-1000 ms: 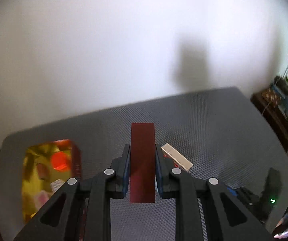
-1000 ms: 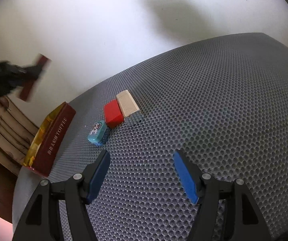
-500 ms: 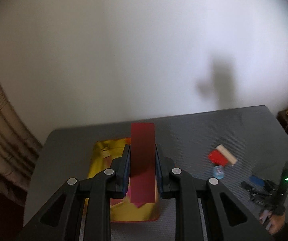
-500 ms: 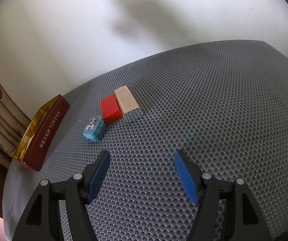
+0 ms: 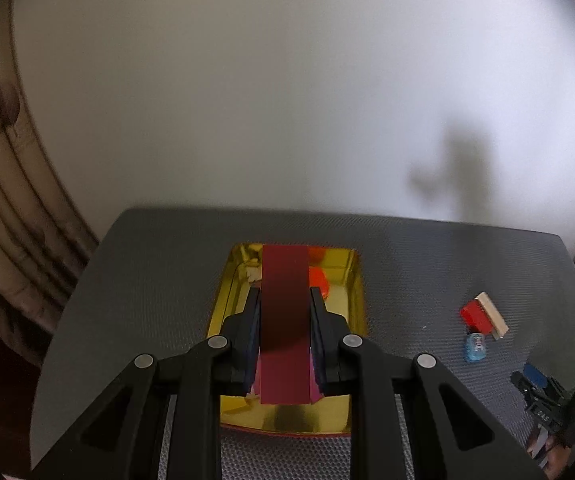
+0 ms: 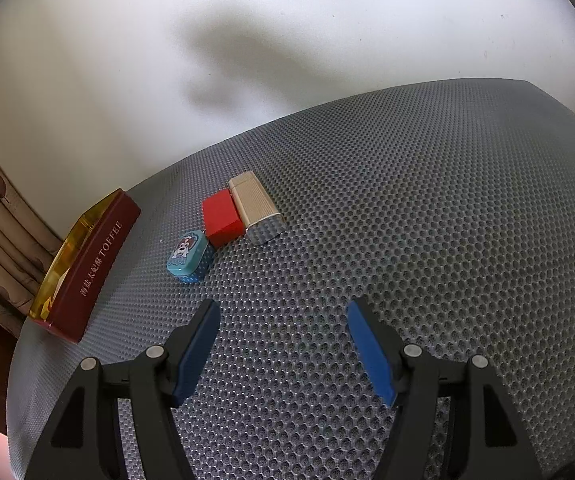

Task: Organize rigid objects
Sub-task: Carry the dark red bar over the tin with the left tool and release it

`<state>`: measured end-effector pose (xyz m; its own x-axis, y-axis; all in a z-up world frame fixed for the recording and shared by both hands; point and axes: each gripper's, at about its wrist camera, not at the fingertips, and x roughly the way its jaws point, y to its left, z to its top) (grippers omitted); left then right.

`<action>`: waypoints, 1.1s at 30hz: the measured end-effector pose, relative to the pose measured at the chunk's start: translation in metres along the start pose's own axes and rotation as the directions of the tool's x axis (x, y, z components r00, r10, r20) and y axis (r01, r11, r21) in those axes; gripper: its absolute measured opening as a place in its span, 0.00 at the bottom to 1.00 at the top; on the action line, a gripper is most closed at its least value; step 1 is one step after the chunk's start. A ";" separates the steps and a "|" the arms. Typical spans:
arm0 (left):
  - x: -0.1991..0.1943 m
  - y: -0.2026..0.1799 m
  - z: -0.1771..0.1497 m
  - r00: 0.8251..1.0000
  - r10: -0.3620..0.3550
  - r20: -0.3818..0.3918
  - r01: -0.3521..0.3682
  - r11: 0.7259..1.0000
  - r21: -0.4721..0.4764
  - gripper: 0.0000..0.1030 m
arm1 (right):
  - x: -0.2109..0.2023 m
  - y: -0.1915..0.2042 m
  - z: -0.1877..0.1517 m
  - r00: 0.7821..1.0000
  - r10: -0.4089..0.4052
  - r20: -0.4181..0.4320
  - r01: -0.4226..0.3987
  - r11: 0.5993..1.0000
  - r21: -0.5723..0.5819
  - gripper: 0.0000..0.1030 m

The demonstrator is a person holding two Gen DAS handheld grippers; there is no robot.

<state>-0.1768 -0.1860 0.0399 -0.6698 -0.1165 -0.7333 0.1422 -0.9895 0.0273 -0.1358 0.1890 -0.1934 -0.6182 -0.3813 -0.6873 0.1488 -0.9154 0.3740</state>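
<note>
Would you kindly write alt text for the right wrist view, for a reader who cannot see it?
The open right gripper hovers over a grey honeycomb mat, holding nothing. Beyond it sit a small blue tin, a red block and a beige box close together, with a dark red toffee tin, gold inside, at the mat's left edge.

The left tool [image 5: 285, 328] has matte black angular arms with silver round rivets. The right tool [image 6: 283, 350] matches it, its fingers [image 6: 369, 354] faced with blue pads.
</note>
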 end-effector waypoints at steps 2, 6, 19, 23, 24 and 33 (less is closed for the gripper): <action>0.012 0.003 -0.003 1.000 0.013 -0.021 -0.013 1.000 -0.002 0.18 | 0.000 -0.001 0.000 1.000 -0.002 0.001 0.002 1.000 0.003 0.66; 0.034 0.009 -0.007 0.998 0.033 -0.055 -0.034 0.999 -0.018 0.18 | -0.001 -0.002 0.001 1.000 0.001 0.003 -0.001 1.000 0.009 0.66; 0.125 0.029 -0.008 0.982 0.060 -0.179 -0.072 0.996 -0.060 0.18 | -0.005 -0.015 0.006 0.999 0.039 0.012 -0.040 0.998 0.041 0.66; 0.154 0.025 -0.008 0.970 0.088 -0.228 -0.097 0.995 -0.027 0.18 | -0.007 -0.019 0.007 0.999 0.050 0.013 -0.051 0.998 0.047 0.66; 0.159 0.025 -0.008 0.967 0.097 -0.237 -0.105 0.994 -0.022 0.18 | -0.007 -0.021 0.007 0.998 0.053 0.014 -0.054 0.997 0.048 0.66; 0.192 0.033 -0.017 0.952 0.167 -0.256 -0.190 0.980 -0.066 0.18 | -0.013 -0.029 0.007 0.997 0.071 0.019 -0.072 0.995 0.062 0.66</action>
<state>-0.2886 -0.2392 -0.1115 -0.4273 -0.2544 -0.8676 0.3143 -0.9415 0.1213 -0.1370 0.2210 -0.1910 -0.6206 -0.4430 -0.6471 0.1447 -0.8757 0.4607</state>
